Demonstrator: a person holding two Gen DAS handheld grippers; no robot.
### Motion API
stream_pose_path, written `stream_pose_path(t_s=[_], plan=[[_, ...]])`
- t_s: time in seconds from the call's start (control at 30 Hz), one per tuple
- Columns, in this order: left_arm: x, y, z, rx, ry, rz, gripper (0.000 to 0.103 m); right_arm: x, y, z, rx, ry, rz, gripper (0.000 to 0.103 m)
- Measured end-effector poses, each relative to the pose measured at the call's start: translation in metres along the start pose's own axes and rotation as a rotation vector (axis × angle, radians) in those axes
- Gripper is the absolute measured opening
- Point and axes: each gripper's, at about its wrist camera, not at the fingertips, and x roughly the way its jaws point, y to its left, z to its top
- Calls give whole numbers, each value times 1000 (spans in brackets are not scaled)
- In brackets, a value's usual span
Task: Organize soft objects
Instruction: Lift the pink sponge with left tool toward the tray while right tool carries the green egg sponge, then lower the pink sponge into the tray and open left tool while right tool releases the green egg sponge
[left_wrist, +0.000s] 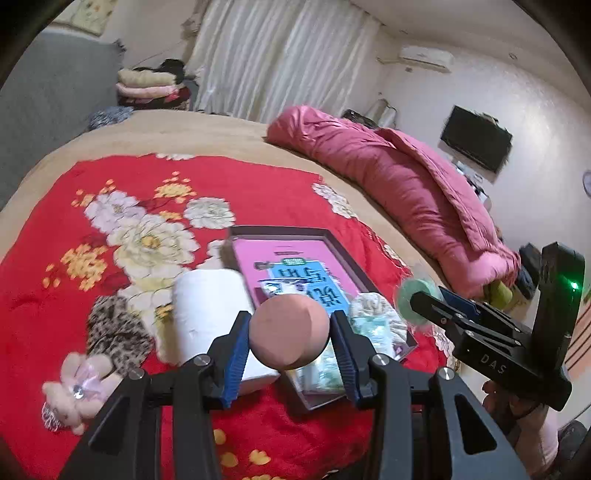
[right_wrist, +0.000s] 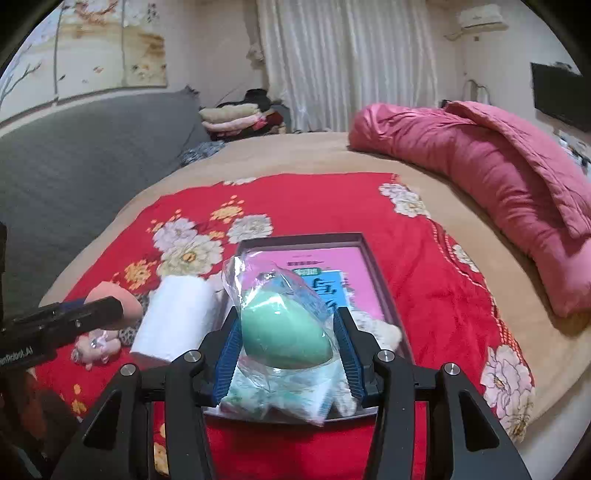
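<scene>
My left gripper (left_wrist: 290, 321) is shut on a peach egg-shaped sponge (left_wrist: 288, 338), held above the red flowered blanket (left_wrist: 110, 258). My right gripper (right_wrist: 286, 317) is shut on a green egg-shaped sponge (right_wrist: 280, 336) in a clear plastic bag. Below both lies a dark shallow box (right_wrist: 303, 238) holding a pink and blue book (left_wrist: 295, 266) and pale packets (left_wrist: 373, 314). In the left wrist view the right gripper (left_wrist: 415, 297) shows at the right with the green sponge (left_wrist: 408, 295). In the right wrist view the left gripper (right_wrist: 120, 308) shows at the left with the peach sponge (right_wrist: 129, 301).
A white paper roll (left_wrist: 207, 314) lies left of the box, with a leopard-print scrunchie (left_wrist: 114, 332) and a pink plush flower (left_wrist: 79, 384) beside it. A pink quilt (right_wrist: 498, 177) is bunched along the bed's right side. Folded clothes (right_wrist: 236, 118) are stacked at the far edge.
</scene>
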Motion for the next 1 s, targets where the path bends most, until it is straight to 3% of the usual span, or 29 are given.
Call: stream_pose_path(t_s=[0.5, 0.77, 1.0], plan=[[50, -42, 16, 107, 84, 31, 43, 1, -65, -17, 145, 3, -76, 51], [95, -59, 9, 143, 182, 19, 43, 10, -83, -29, 195, 35, -95, 51], [123, -59, -5, 152, 252, 53, 43, 14, -91, -33, 212, 37, -111, 51]])
